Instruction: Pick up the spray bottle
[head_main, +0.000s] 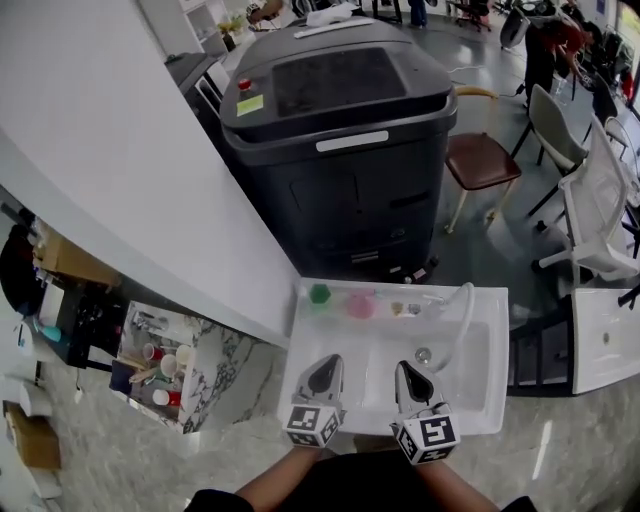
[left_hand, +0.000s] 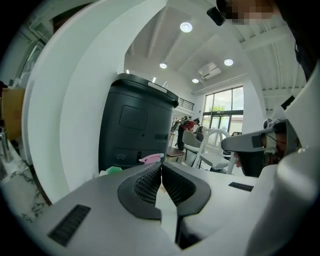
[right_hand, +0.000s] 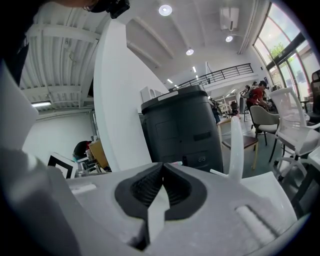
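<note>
A pink spray bottle (head_main: 360, 305) lies on the back ledge of a white sink (head_main: 480, 405); its pink top (left_hand: 150, 158) shows just over the left gripper's jaws. Both grippers hang over the sink's near part, short of the bottle. My left gripper (head_main: 325, 366) is shut, with its pads together and nothing between them (left_hand: 161, 167). My right gripper (head_main: 408, 369) is beside it, also shut and empty (right_hand: 162, 167). A sliver of pink (right_hand: 176, 163) peeks above its jaws.
A green object (head_main: 319, 293) sits left of the bottle on the ledge. A white faucet (head_main: 465, 310) arches at the sink's right. Behind stands a big black machine (head_main: 340, 130), with chairs (head_main: 480, 160) to its right. A cluttered marble counter (head_main: 165, 365) lies to the left.
</note>
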